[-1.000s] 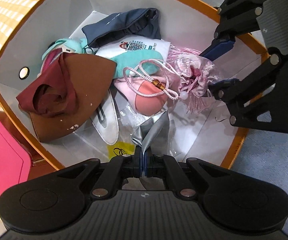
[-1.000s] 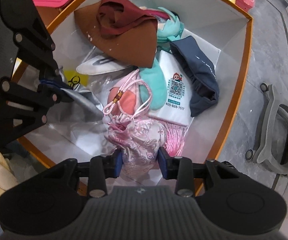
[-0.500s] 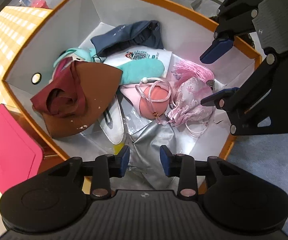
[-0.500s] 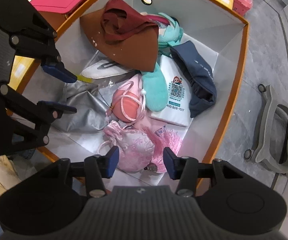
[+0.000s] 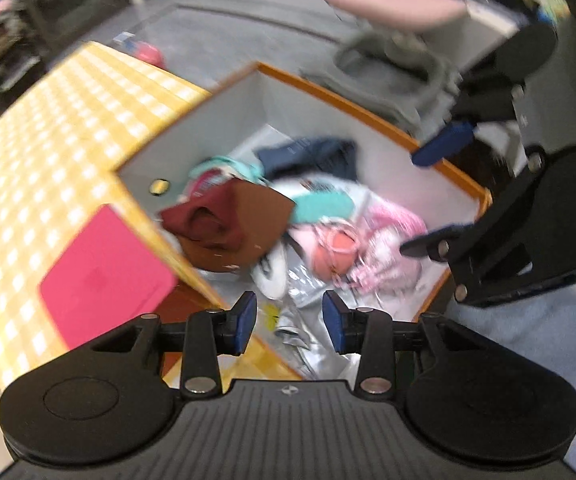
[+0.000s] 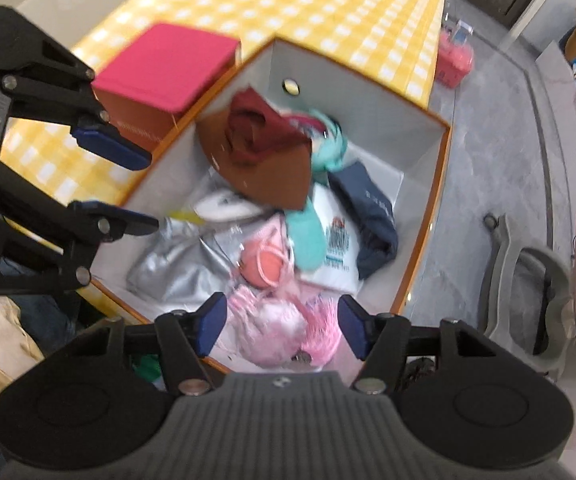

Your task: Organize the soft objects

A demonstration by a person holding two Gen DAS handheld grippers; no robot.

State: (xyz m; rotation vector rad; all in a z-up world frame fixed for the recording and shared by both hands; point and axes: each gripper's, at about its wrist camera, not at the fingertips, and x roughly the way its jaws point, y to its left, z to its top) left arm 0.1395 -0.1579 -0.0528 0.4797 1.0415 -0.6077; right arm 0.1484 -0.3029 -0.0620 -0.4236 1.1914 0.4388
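**Both tongs up over the box, nothing in either one**

So here the left tongs [image 5: 289, 322] and the right tongs [image 6: 281, 325] both hang above the orange-rimmed white box [image 5: 372, 114], pointing steeply down into it. Both sets of jaws are opening and neither grips anything; the stuff seen between the blue pads lies down in the box, clear of them.

The soft things are all in the box. The silver pouch [image 6: 175, 268] lies crumpled at the near-left corner in the right wrist view, and the pink brocade drawstring pouch [image 6: 275, 326] with its fringe sits right below the right tongs. Next to those there's a coral-pink round pouch [image 5: 334, 250] with a pink cord looped over it. A brown cloth [image 6: 275, 178] with a maroon piece [image 5: 203, 220] bunched on top fills the far-left side, a teal item [image 6: 308, 240] pokes out from under it, and a navy cloth [image 6: 372, 216] lies along the right wall beside a white printed packet [image 6: 338, 256]. A white sole-shaped thing [image 6: 227, 208] lies by the brown cloth.

The box sits at the edge of the yellow checked bench [image 5: 67, 140], with a pink-lidded box [image 6: 167, 66] just beside it. Everything's pretty motion-blurred.
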